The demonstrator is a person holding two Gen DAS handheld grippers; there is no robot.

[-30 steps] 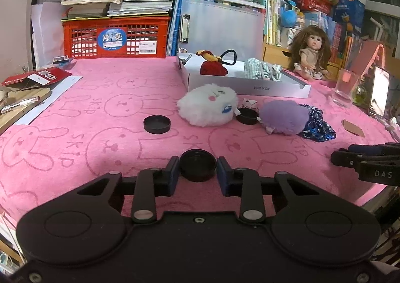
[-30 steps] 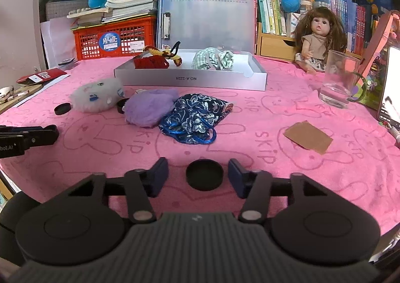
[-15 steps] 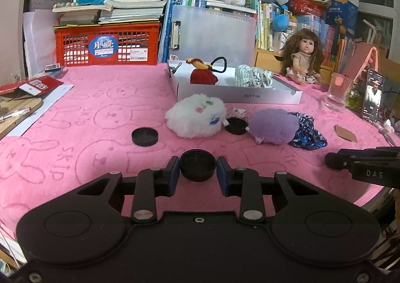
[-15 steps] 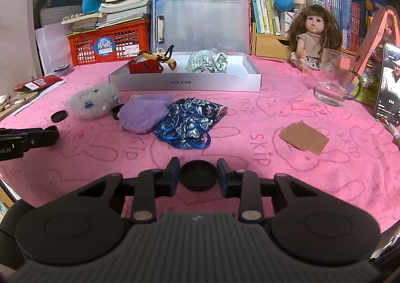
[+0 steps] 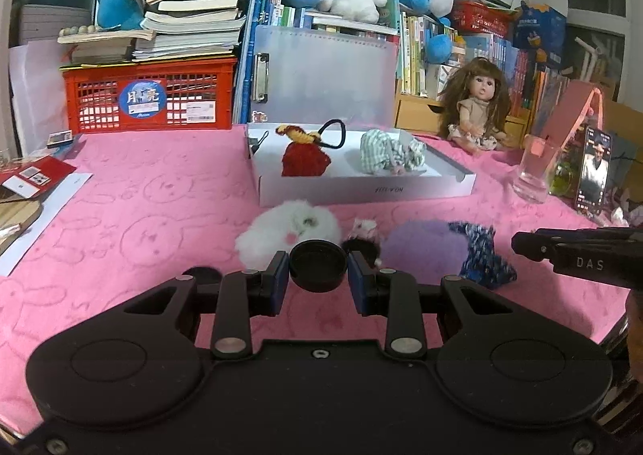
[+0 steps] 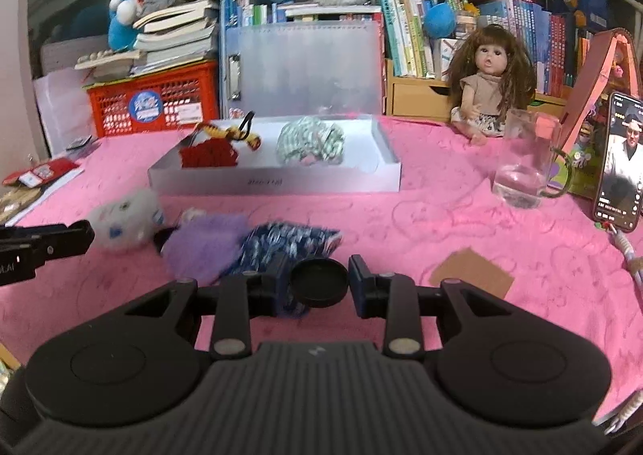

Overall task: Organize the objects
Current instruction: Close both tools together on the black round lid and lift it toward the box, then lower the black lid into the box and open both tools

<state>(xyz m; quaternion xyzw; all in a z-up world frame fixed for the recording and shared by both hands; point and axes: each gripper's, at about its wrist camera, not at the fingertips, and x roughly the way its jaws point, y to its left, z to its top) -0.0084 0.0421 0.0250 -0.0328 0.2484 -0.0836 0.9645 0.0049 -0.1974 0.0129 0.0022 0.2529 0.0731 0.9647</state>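
My left gripper is shut on a round black lid and holds it above the pink cloth. My right gripper is shut on another round black lid, also lifted. Ahead lie a white fluffy pouch, a purple fluffy pouch and a blue patterned pouch. A white tray behind them holds a red knitted pouch and a green checked pouch. A third black lid lies half hidden behind my left fingers.
A glass mug and a phone stand at the right. A brown card lies on the cloth. A doll, a red crate, books and a clear folder line the back. Papers lie at the left edge.
Both grippers have risen with their lids and moved forward toward the pouches. The right gripper closed on its lid during the last second; the left was shut throughout.
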